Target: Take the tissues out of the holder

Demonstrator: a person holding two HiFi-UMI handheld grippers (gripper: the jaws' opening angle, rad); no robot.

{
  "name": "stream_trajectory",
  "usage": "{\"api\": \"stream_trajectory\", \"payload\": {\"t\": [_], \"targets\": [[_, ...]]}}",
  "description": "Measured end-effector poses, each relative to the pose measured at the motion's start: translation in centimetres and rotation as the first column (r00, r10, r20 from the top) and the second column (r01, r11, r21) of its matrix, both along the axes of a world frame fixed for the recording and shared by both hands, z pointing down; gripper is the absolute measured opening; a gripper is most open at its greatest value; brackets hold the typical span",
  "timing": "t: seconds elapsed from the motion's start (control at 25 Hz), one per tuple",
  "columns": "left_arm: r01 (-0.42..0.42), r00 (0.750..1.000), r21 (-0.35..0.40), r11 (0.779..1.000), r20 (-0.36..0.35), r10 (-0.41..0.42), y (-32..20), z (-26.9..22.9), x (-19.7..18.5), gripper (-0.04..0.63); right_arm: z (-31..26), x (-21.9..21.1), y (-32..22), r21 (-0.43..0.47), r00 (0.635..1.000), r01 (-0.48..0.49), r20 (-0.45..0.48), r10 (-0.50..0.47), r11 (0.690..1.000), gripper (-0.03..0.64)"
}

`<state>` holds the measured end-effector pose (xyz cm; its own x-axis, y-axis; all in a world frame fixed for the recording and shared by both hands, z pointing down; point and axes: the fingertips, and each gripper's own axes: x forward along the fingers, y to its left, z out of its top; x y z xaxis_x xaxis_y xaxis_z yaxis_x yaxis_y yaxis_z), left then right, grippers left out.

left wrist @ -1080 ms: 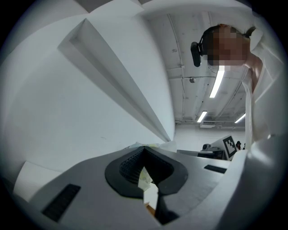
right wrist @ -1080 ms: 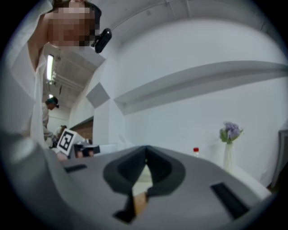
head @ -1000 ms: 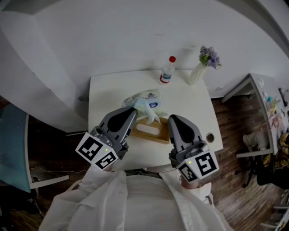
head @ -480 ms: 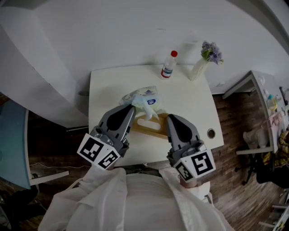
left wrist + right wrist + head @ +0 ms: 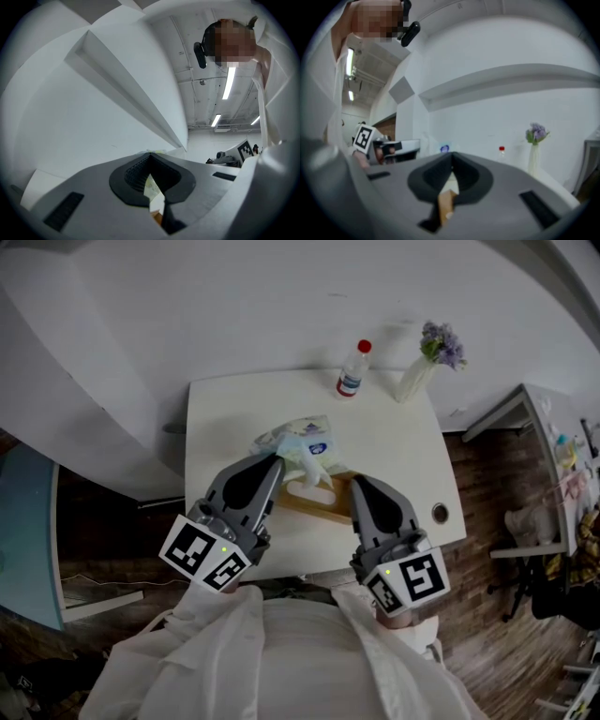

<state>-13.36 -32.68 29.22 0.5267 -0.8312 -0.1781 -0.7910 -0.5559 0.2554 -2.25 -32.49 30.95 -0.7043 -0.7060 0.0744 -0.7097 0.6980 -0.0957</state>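
readable text: none | tissue pack (image 5: 300, 442): blue printed patch, lettering too small to read | bottle (image 5: 351, 374): blue-and-white label, print illegible | left gripper (image 5: 278, 463) cube: black-and-white square markers, no letters or digits | right gripper (image 5: 359, 486) cube: markers of the same kind, no letters or digits

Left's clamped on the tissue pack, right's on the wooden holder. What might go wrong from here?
1. The left gripper pinches only a thin edge of the tissue pack, so the wrapper may slip or tear.
2. The right gripper grips just one end of the wooden holder, which might lift or twist with the pack.
3. A sudden release could swing a gripper toward the bottle and vase.
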Motion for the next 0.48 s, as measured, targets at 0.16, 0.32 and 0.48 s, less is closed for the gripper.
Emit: {"api": "stream_trajectory", "payload": {"t": [0.16, 0.32, 0.48], "targets": [[0.001, 1.0, 0.006, 1.0, 0.003, -0.001, -0.03, -0.27, 0.04, 0.017, -0.01, 0.46, -0.23, -0.003, 1.0, -0.01, -0.007, 0.01, 1.0, 0.011], [0.0, 1.0, 0.007, 1.0, -0.003, 0.0, -0.03, -0.19, 0.01, 0.017, 0.16, 0.55, -0.38, -0.004, 1.0, -0.015, -0.014, 0.015, 1.0, 0.011], [-0.008, 1.0, 0.015, 1.0, -0.004, 0.008, 0.21, -0.33, 0.11, 0.017, 0.08, 0.38, -0.16, -0.001, 1.0, -0.013, -0.014, 0.013, 1.0, 0.011]]}}
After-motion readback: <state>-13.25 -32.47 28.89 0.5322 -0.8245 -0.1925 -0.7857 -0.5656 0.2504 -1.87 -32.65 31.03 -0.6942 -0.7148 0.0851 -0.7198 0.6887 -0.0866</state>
